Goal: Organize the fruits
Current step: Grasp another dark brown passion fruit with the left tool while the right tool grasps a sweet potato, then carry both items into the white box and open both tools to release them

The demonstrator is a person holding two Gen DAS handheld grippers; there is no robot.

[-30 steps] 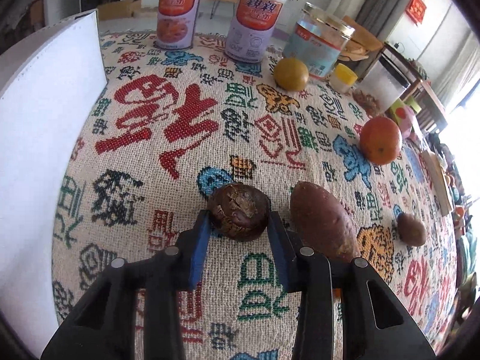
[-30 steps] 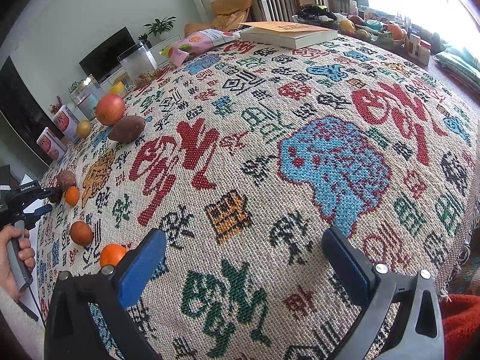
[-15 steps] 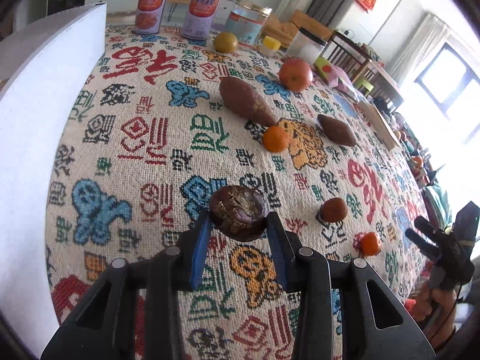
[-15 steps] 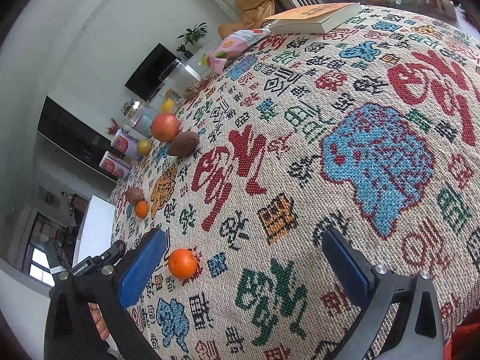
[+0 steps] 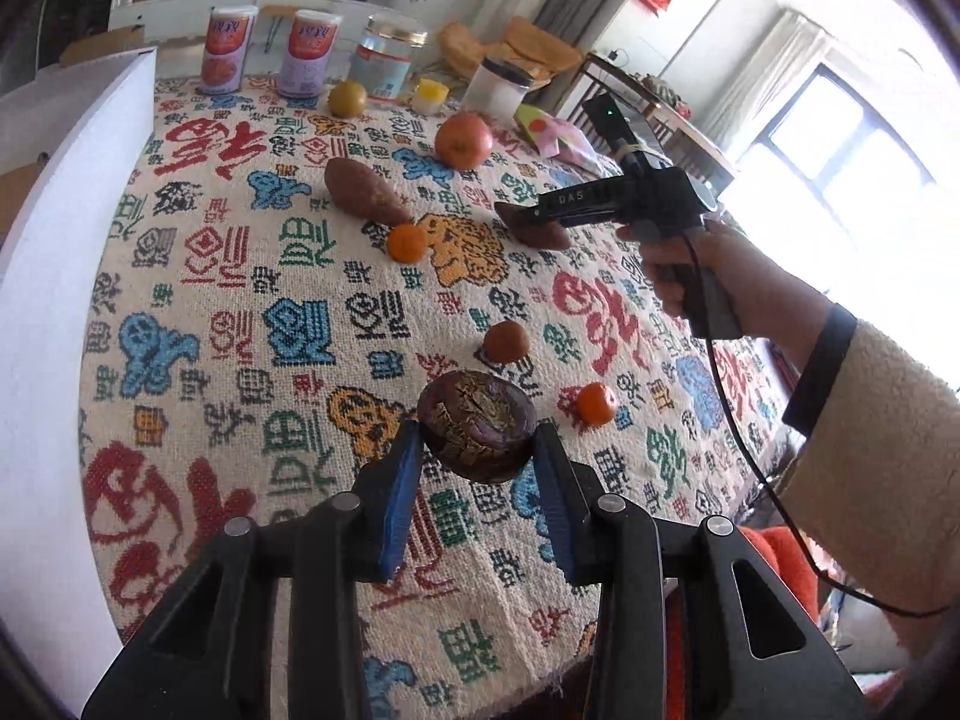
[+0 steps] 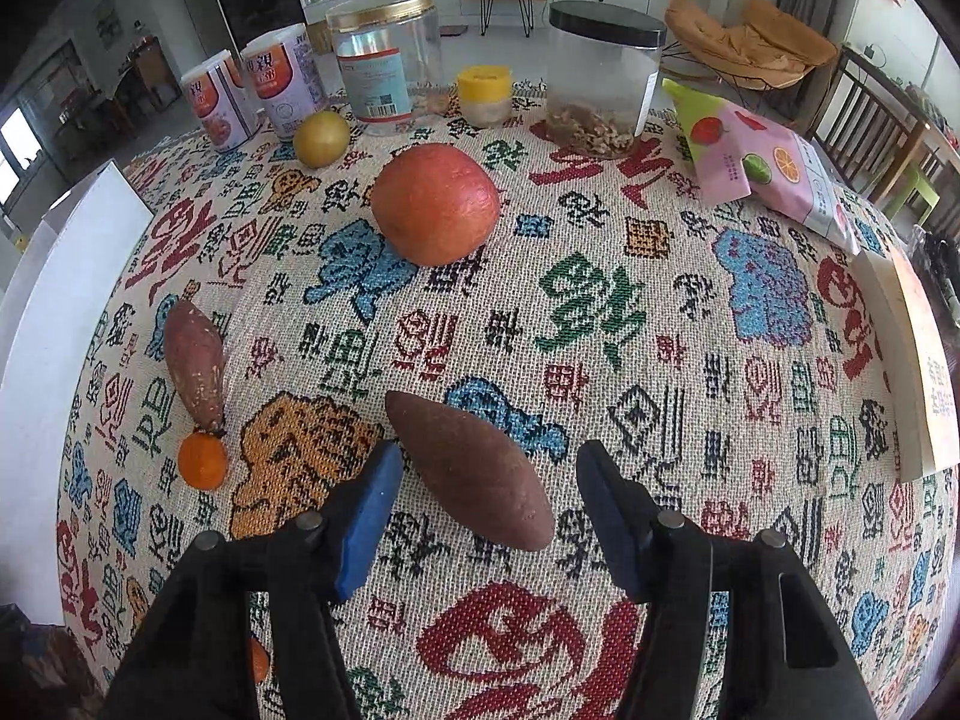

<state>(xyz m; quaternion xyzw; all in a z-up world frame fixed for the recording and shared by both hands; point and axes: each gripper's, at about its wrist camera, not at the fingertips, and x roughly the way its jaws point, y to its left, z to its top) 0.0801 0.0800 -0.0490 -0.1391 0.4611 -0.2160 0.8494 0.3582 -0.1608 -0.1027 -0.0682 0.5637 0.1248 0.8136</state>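
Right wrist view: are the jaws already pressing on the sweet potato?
No. The sweet potato lies on the tablecloth between the right gripper's jaws, with a visible gap on each side.

I am holding a dark, wrinkled purple fruit [image 5: 476,425] aloft, while a brown sweet potato [image 6: 469,469] is lying slantwise on the patterned cloth [image 6: 600,312].
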